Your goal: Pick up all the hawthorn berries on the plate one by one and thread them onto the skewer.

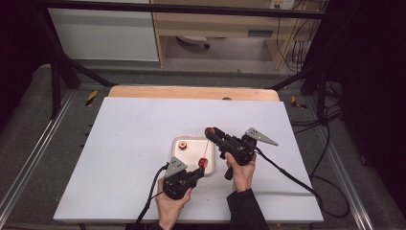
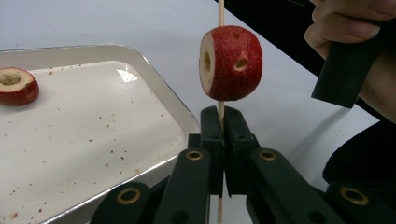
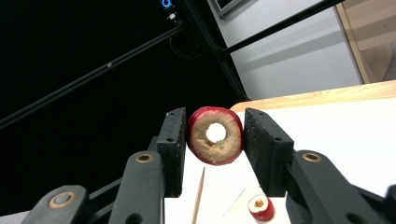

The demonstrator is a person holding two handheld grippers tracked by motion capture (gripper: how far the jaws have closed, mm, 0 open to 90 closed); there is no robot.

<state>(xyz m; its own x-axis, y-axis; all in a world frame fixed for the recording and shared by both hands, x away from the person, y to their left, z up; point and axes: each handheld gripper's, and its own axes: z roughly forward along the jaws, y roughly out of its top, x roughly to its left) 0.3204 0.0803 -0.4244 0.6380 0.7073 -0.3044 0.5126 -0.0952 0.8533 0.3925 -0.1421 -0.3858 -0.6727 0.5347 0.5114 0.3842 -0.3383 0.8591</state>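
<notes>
My left gripper (image 1: 197, 170) (image 2: 220, 115) is shut on a thin wooden skewer (image 2: 220, 18) that stands upright. One red cored fruit piece (image 2: 231, 63) (image 1: 203, 163) is threaded on the skewer just above the jaws. My right gripper (image 1: 211, 132) (image 3: 215, 128) is shut on a second red fruit ring (image 3: 215, 135) (image 1: 209, 130); it is held above the far right corner of the white tray (image 1: 191, 156), with its cored hole facing the camera. In the right gripper view the skewer tip (image 3: 201, 186) shows below the ring. A third fruit piece (image 1: 182, 144) (image 2: 17, 87) (image 3: 259, 208) lies on the tray.
The tray (image 2: 93, 135) sits mid-table on a white board (image 1: 129, 143) and is speckled with red crumbs. A wooden strip (image 1: 191, 92) edges the far side. Black frame bars and cables stand beyond the table. The person's right hand (image 2: 345, 28) is close beside the skewer.
</notes>
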